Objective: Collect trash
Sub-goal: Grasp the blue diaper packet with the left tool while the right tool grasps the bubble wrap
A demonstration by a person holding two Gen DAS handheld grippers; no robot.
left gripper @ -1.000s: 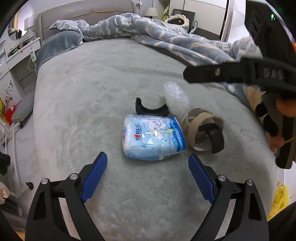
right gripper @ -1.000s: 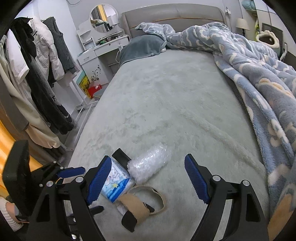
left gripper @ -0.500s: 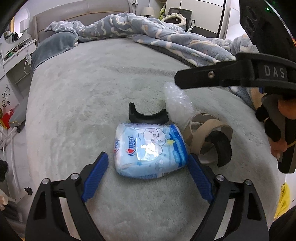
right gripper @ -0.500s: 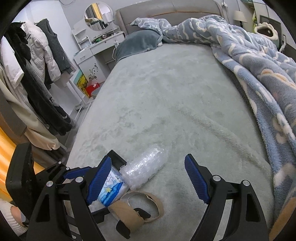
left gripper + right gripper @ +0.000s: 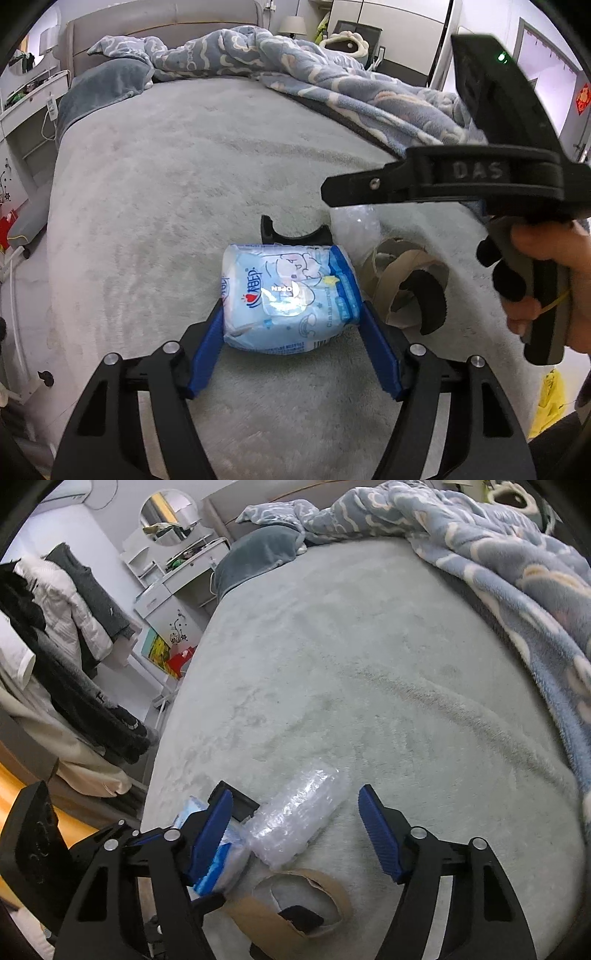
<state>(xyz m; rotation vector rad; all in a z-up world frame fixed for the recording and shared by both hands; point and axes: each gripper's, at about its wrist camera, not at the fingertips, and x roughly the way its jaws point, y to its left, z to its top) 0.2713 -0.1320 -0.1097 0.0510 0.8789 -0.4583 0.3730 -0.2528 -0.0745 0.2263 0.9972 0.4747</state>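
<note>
A light blue wipes pack (image 5: 288, 295) lies on the grey bed (image 5: 184, 166). My left gripper (image 5: 293, 310) is around it, jaws closing, with both blue pads touching the pack's sides. A clear roll of bubble wrap (image 5: 295, 819) lies between the fingers of my right gripper (image 5: 295, 827). Its jaws are closing too, and the pads stand off the wrap. In the left wrist view the bubble wrap (image 5: 354, 225) shows partly, under the right gripper's black arm. A torn brown cardboard ring (image 5: 402, 273) lies right of the pack, and black curved pieces (image 5: 291, 236) lie beside them.
A blue patterned blanket (image 5: 332, 85) is heaped along the bed's far and right side, with a grey pillow (image 5: 103, 85) at the head. A white dressing table (image 5: 173, 576) and hanging clothes (image 5: 55, 627) stand left of the bed. A yellow bag (image 5: 550, 398) is on the floor.
My left gripper moved forward until the wipes pack sat between its fingers, and its jaws narrowed onto it. My right gripper sank over the bubble wrap and its jaws narrowed.
</note>
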